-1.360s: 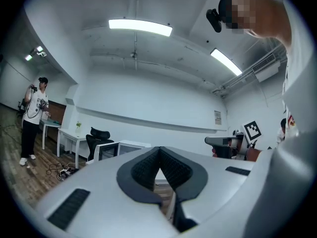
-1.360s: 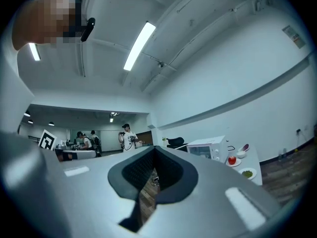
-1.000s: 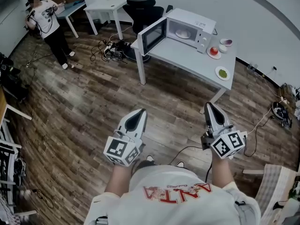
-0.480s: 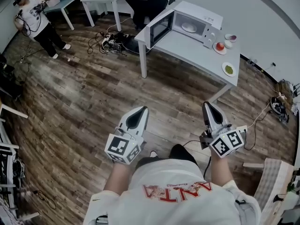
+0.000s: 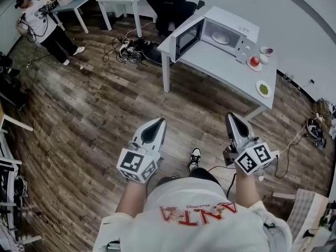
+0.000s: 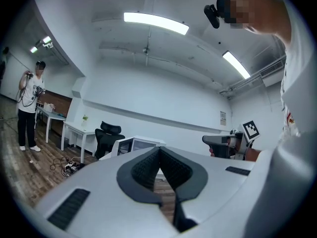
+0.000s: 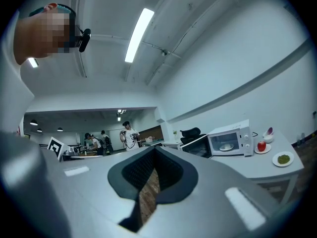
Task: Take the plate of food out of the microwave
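A white microwave [image 5: 227, 31] stands with its door [image 5: 188, 38] swung open on a white table [image 5: 220, 66], far ahead of me. Inside it lies a pale plate of food [image 5: 220, 37], also seen in the right gripper view as a plate [image 7: 226, 146] inside the microwave [image 7: 231, 141]. My left gripper [image 5: 155, 123] and right gripper [image 5: 232, 117] are held low in front of my body, well short of the table. Both point forward with jaws shut and nothing between them. The left gripper view shows its shut gripper [image 6: 159, 151] aimed toward the microwave [image 6: 132, 145].
On the table, right of the microwave, are a small plate with a red fruit [image 5: 254, 62], a little bowl [image 5: 266, 51] and a plate with something green [image 5: 263, 88]. A black office chair [image 5: 170, 7] and floor cables [image 5: 126, 49] lie behind-left. A person [image 5: 38, 16] stands far left.
The table and microwave have shifted rightward in the head view as I walk forward; a shoe now shows below. Both grippers keep the same shut pose.
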Demonstrator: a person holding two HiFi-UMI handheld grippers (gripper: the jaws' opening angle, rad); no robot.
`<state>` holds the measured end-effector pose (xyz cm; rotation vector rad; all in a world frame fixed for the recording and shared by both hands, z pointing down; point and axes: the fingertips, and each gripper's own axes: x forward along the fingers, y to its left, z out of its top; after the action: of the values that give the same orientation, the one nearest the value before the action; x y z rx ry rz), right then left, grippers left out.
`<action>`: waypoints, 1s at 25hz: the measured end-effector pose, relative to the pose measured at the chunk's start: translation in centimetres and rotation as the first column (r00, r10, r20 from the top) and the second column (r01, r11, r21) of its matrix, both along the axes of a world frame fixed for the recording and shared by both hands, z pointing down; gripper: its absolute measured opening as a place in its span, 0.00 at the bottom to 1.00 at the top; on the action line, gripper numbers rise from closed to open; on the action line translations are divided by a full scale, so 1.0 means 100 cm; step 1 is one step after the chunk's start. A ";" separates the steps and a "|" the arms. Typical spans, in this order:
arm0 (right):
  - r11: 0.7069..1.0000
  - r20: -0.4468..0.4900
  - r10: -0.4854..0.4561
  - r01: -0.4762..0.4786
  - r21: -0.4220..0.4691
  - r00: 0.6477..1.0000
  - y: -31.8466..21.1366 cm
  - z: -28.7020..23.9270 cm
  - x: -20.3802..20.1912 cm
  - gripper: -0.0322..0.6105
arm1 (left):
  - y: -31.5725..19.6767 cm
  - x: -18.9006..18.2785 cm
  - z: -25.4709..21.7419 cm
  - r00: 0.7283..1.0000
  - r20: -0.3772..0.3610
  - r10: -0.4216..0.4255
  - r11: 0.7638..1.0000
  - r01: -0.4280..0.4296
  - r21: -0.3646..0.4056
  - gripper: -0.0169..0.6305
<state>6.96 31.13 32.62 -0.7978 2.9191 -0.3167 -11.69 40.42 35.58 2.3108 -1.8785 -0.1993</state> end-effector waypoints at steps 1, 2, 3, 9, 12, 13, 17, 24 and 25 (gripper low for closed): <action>1.000 0.003 -0.003 0.003 -0.001 1.000 -0.007 0.001 -0.002 0.05 | -0.007 -0.001 0.000 1.000 0.005 0.000 1.000 0.000 -0.002 0.04; 1.000 0.007 -0.006 0.006 -0.002 1.000 -0.015 0.001 -0.003 0.05 | -0.014 -0.001 0.000 1.000 0.012 0.001 1.000 -0.001 -0.004 0.04; 1.000 0.011 -0.008 0.008 -0.002 1.000 -0.024 0.001 -0.004 0.05 | -0.022 -0.002 0.000 1.000 0.020 0.002 1.000 -0.002 -0.007 0.04; 1.000 -0.002 -0.015 0.015 0.020 1.000 -0.085 0.001 -0.002 0.05 | -0.085 0.005 -0.005 0.999 0.037 0.009 1.000 -0.008 -0.006 0.04; 1.000 0.006 -0.013 0.013 0.010 1.000 -0.125 -0.001 0.009 0.05 | -0.122 0.016 -0.017 0.998 0.055 0.016 1.000 -0.017 0.018 0.04; 1.000 0.009 -0.010 0.010 0.005 1.000 -0.139 -0.001 0.013 0.05 | -0.135 0.020 -0.021 0.998 0.060 0.018 1.000 -0.019 0.016 0.04; 1.000 0.016 0.000 0.000 -0.002 1.000 -0.194 -0.003 0.031 0.05 | -0.191 0.033 -0.025 0.997 0.070 0.016 1.000 -0.017 0.013 0.04; 0.999 0.029 0.031 -0.030 -0.034 0.999 -0.284 0.004 0.067 0.05 | -0.280 0.064 -0.024 0.996 0.088 0.028 1.000 -0.027 -0.006 0.04; 0.999 0.032 0.033 -0.032 -0.037 0.999 -0.293 0.005 0.070 0.05 | -0.288 0.066 -0.022 0.995 0.091 0.031 0.999 -0.030 -0.014 0.04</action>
<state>13.97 1.82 33.08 -0.8361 2.8752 -0.3772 -5.10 11.58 33.35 2.3766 -1.8784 -0.0798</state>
